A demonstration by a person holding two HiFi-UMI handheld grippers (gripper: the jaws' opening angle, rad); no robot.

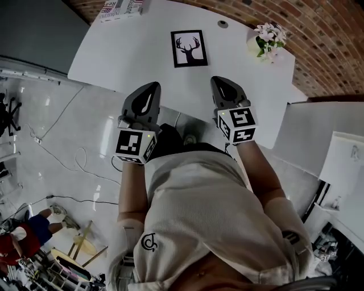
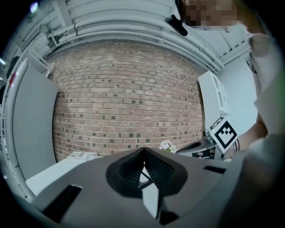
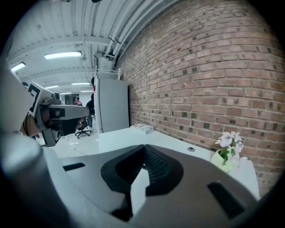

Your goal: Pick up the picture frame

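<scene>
Left gripper (image 1: 151,86): you hold it clenched, jaws pressed together with nothing between them; its tip hangs over the near edge of the table.
Right gripper (image 1: 219,80): clenched too, jaws shut and empty; its tip also sits over the table's near edge, level with the left one.
Spacing: your two grippers point the same way, side by side and apart, with your body below them in the head view.
Marker cubes: one rides at the back of each gripper, just above your wrists; the left cube (image 1: 135,145) is lower in the head view than the right cube (image 1: 237,125).
Frame (image 1: 189,48): black-edged, with a dark antlered deer head on white; it sits on the table ahead of your grippers, between the lines they point along, and touches neither.
Table (image 1: 125,54): white, with a rounded far edge and a small round grommet (image 1: 223,24) beyond the frame.
Flowers (image 1: 268,38): pale blooms in a light pot at the table's far right, well apart from the frame.
Booklets (image 1: 122,8): a printed stack at the far left corner.
Wall (image 1: 330,34): red brick, running behind the table.
Floor (image 1: 62,131): glossy and pale, with cables trailing at your left.
</scene>
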